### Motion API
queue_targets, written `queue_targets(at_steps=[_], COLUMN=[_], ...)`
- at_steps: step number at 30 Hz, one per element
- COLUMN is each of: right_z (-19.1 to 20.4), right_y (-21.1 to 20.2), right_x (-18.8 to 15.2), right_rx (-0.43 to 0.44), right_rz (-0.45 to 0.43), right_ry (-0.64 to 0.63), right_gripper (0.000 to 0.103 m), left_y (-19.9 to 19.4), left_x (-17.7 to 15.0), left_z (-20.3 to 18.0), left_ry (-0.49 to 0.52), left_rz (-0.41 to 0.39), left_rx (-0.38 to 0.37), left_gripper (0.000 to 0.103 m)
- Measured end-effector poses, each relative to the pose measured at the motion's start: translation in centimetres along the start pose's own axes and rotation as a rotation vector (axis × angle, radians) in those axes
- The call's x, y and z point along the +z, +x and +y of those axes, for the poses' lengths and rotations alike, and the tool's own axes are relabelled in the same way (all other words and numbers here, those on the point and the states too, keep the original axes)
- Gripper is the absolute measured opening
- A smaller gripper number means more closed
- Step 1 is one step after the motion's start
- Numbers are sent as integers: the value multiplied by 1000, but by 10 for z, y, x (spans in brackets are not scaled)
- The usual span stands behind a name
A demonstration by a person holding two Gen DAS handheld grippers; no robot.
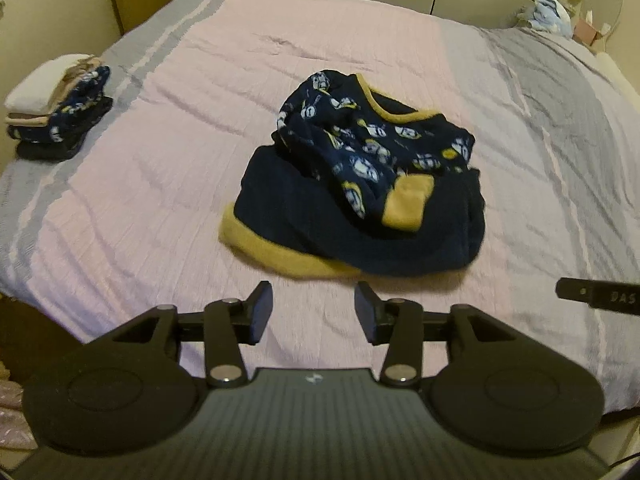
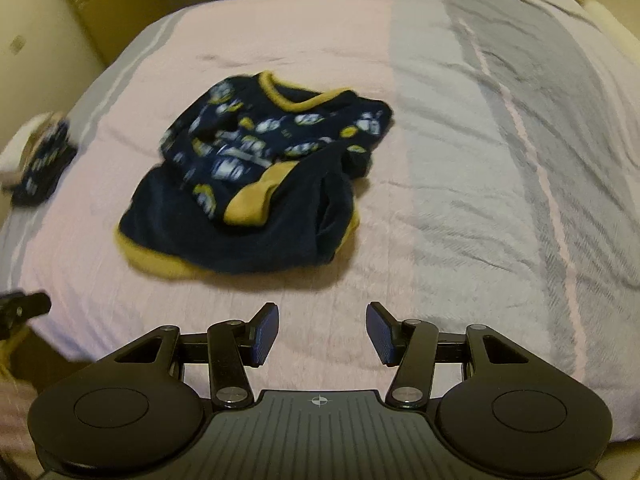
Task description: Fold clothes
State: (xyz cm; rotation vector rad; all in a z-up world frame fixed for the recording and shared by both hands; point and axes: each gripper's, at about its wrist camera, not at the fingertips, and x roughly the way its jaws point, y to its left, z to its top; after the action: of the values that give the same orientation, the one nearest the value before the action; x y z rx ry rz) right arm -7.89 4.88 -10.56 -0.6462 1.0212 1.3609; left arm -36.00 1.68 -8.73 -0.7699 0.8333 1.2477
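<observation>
A crumpled navy garment (image 1: 360, 184) with yellow cuffs and a white-and-yellow print lies heaped in the middle of the bed. It also shows in the right wrist view (image 2: 256, 184), left of centre. My left gripper (image 1: 314, 308) is open and empty, hovering over the bedspread just short of the garment's yellow hem. My right gripper (image 2: 322, 330) is open and empty, near the bed's front edge, to the right of the heap. The tip of the right gripper (image 1: 596, 298) shows at the right edge of the left wrist view.
The bed has a pink and grey striped bedspread (image 1: 160, 184). A stack of folded clothes (image 1: 56, 108) sits at the bed's far left edge; it also shows in the right wrist view (image 2: 40, 160). A blue-white bundle (image 1: 548, 12) lies at the far right corner. Cupboards stand behind.
</observation>
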Motion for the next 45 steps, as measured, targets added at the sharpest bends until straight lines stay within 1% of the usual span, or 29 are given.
queue_targets(at_steps=[5,6,7,9,11,13,15,17,19,22,25,27,31,32,35,36,37,38,39,41,43,45], right_z=[-28,-33,-35,-36,-35,-31,-27,-25,-26,-29,-30,-31,-33,-34,-37,-39,-41,-44,-46,-51,-57,-61], right_y=[31,37,42,48,56,66,76,88,99,114,127,135,151,155,167,169,172,174,176,179,178,178], right_x=[28,33,36,42,46,43,41,37,34,29,29,33,41,43,51,53,56,59,62,69,79,90], right_rx=[-14,-17,-39,-91,-147,-196,-242,-284,-309,-334,-353,-349,-338,-333,-322,-319,-316,-320,-324,-335,-343,-351], right_rz=[-2,-2,-8,-21,-33,-40,-28,2,35,71,103,115,150,161,182,186,190,195,201,206,196,181], right_ry=[262,315,342,381,413,423,417,406,415,437,441,436,420,415,393,386,380,375,370,361,357,355], right_gripper=[52,52,52,52,52,52,52,52,52,52,52,52,52,52,52,52,52,52,52,52,52,52], left_y=[49,60,71,92,113,132,155,176,190,209,224,234,255,262,283,292,301,310,312,304,284,261], left_x=[51,60,70,90,106,116,123,127,129,129,127,126,124,125,127,128,128,130,133,147,173,212], left_z=[27,30,33,38,42,44,46,49,53,58,57,54,49,48,46,45,44,45,47,59,84,127], left_ry=[14,35,56,99,151,199,245,250,220,151,60,-21,-190,-239,-337,-349,-359,-351,-331,-292,-214,-96], left_rz=[52,65,78,104,116,127,152,183,203,225,234,253,279,275,255,274,294,312,317,281,205,69], left_rx=[-61,-71,-81,-101,-140,-172,-200,-211,-228,-274,-299,-335,-398,-399,-406,-400,-393,-412,-430,-451,-436,-314], left_gripper=[45,45,45,45,46,48,48,48,48,48,49,51,52,52,51,42,16,4,5,4,4,4])
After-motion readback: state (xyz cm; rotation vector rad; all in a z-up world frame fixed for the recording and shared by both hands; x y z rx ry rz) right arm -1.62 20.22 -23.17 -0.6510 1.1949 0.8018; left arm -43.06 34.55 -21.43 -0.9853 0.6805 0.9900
